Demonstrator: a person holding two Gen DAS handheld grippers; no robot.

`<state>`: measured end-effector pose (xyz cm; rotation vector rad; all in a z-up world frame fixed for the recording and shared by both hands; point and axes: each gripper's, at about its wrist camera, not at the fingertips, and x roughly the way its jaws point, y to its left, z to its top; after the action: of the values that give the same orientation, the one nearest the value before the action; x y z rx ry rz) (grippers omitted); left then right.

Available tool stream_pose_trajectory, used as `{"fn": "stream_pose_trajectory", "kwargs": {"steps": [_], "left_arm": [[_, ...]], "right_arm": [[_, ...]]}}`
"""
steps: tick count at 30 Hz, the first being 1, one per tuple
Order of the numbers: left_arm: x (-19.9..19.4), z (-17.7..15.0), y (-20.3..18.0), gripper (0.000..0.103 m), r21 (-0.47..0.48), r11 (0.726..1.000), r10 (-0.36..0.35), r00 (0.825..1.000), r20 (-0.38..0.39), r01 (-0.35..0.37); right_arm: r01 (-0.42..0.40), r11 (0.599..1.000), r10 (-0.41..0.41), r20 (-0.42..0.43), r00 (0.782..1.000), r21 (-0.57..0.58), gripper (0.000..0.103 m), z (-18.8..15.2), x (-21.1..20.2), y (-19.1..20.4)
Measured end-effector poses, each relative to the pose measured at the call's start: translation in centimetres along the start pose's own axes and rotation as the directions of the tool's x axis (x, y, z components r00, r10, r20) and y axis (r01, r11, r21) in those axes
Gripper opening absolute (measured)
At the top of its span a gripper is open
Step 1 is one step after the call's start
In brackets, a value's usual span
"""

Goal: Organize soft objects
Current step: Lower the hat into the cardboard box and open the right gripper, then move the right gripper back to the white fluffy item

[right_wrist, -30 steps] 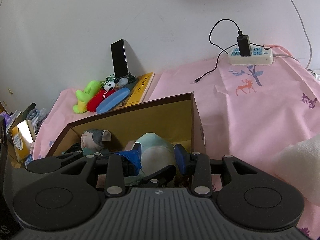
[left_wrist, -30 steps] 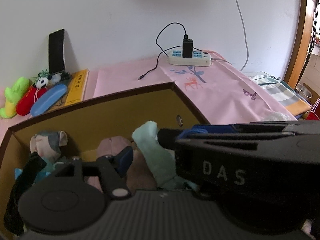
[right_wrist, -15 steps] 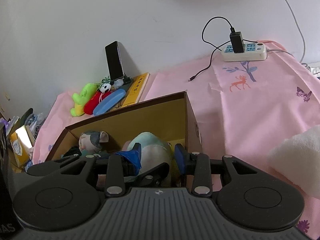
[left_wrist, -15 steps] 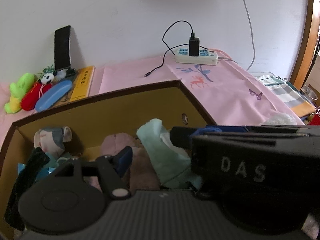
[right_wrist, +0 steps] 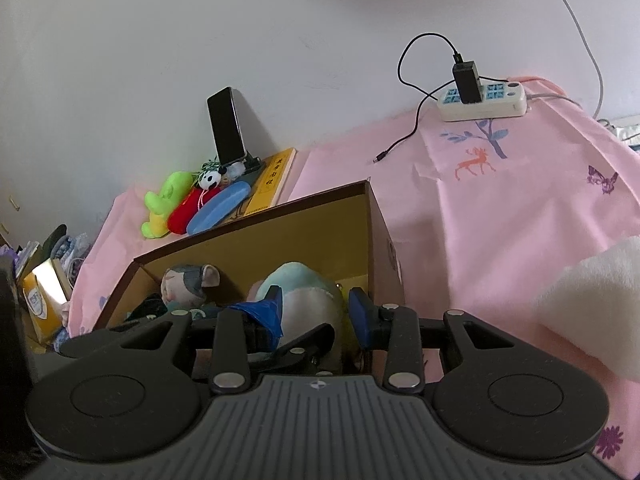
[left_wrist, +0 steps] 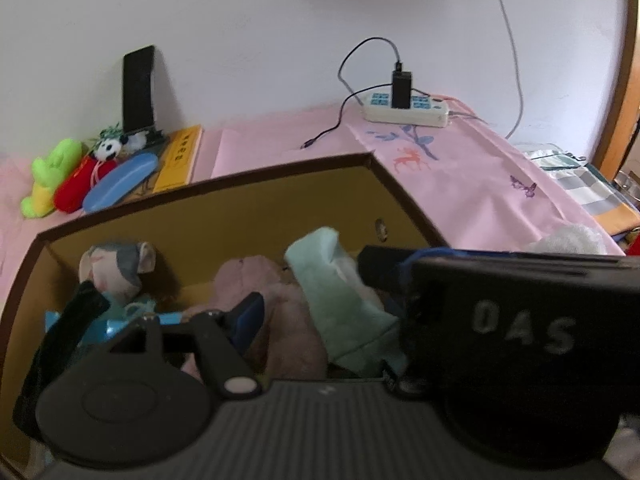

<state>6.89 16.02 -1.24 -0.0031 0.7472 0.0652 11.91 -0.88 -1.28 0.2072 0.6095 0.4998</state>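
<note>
Hidden: your right gripper's black body covers the right finger of your left gripper (left_wrist: 320,312), so its state you cannot tell.
Right gripper (right_wrist: 316,306): your jaws are closing, the mint plush toy (right_wrist: 304,300) between the blue pads; contact is unclear.
Toys: soft, rounded, fuzzy; they lie inside the cardboard box (right_wrist: 320,232).
Box: stiff brown walls, on the pink cloth (right_wrist: 500,220).
Cut off: white fluffy thing (right_wrist: 600,300) at the right edge.

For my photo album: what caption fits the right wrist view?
Right gripper closing around a pale green plush toy inside a cardboard box on a pink cloth.
</note>
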Motion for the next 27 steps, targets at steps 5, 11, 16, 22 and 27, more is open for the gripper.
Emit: {"fn": "stream_pose_trajectory", "kwargs": {"steps": [5, 11, 16, 22, 27], "left_arm": [[-1.0, -0.4, 0.4, 0.067, -0.037, 0.999, 0.007, 1.000, 0.000, -0.007], [-2.6, -1.1, -0.1, 0.068, -0.033, 0.998, 0.048, 0.999, -0.007, -0.048], [-4.5, -1.9, -0.5, 0.069, -0.049, 0.997, 0.065, 0.998, -0.005, -0.065], [-6.7, -3.2, -1.4, 0.069, -0.039, 0.993, 0.108, 0.994, 0.001, -0.107], [-8.7, -3.8, -2.0, 0.069, -0.030, 0.987, 0.160, 0.987, 0.030, -0.159]], "right_arm": [[0.015, 1.000, -0.015, 0.004, 1.000, -0.014, 0.020, -0.4, -0.9, 0.5], [0.032, 0.999, -0.031, 0.034, 0.999, -0.032, 0.020, -1.2, -2.8, 1.0], [0.041, 0.998, -0.038, 0.057, 0.998, -0.038, 0.021, -2.2, -4.8, 1.3], [0.038, 0.999, -0.035, 0.080, 0.996, -0.036, 0.021, -3.2, -6.8, 1.3], [0.053, 0.997, -0.047, 0.109, 0.993, -0.055, 0.021, -4.4, -8.6, 1.5]]}}
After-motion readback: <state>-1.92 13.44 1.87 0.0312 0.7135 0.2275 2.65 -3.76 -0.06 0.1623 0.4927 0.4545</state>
